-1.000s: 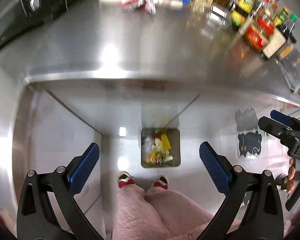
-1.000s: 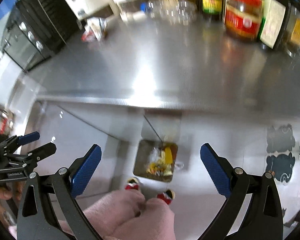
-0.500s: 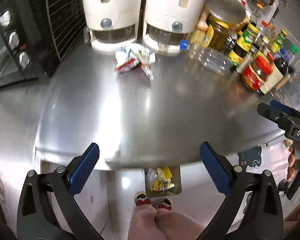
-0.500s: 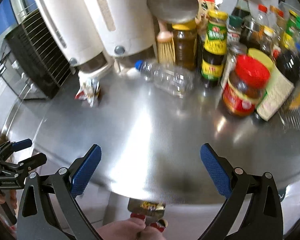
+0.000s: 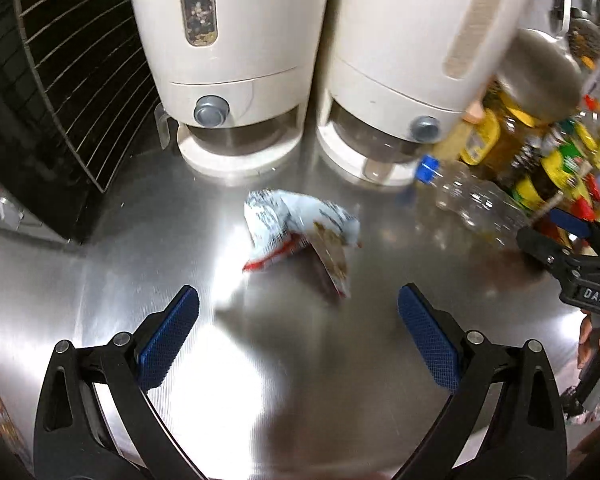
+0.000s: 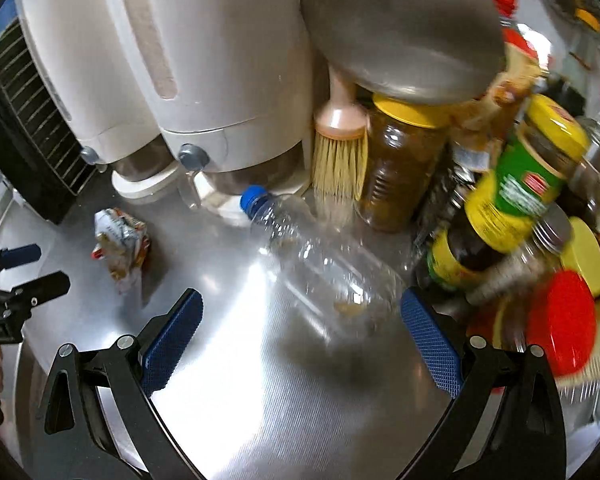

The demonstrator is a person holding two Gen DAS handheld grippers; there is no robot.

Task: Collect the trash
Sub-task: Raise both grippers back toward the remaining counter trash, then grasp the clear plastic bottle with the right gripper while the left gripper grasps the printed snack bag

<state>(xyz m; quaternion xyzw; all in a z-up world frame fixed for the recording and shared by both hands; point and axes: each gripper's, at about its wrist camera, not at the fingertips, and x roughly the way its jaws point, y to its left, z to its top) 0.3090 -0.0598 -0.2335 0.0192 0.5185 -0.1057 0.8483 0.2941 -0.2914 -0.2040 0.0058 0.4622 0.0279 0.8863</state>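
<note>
The left claw (image 5: 298, 334) hangs above the steel counter (image 5: 284, 380) with its blue-padded fingers (image 5: 168, 336) spread wide and nothing between them. Just beyond its tips lies a crumpled snack wrapper (image 5: 300, 240), pale blue and white with red trim, resting on the counter in front of two white dispensers (image 5: 236, 60) that stand along the back edge. A black wire rack (image 5: 72, 92) stands toward the back left corner.

The right claw (image 6: 300, 338) is likewise spread, holding nothing. Between and just ahead of its fingers (image 6: 172, 336) an empty clear plastic bottle (image 6: 324, 264) with a blue cap lies on its side, the cap pointing toward the dispensers. The same wrapper (image 6: 120, 244) appears left of the bottle, well apart from it. Behind the bottle, a pink-handled brush (image 6: 340, 148) stands bristles-down beside a yellow-lidded jar (image 6: 400, 164), and a crowd of sauce bottles and jars (image 6: 520, 200) fills the back right of the counter; a red lid (image 6: 560, 320) sits close to the right finger. Motion blur softens that cluster.
</note>
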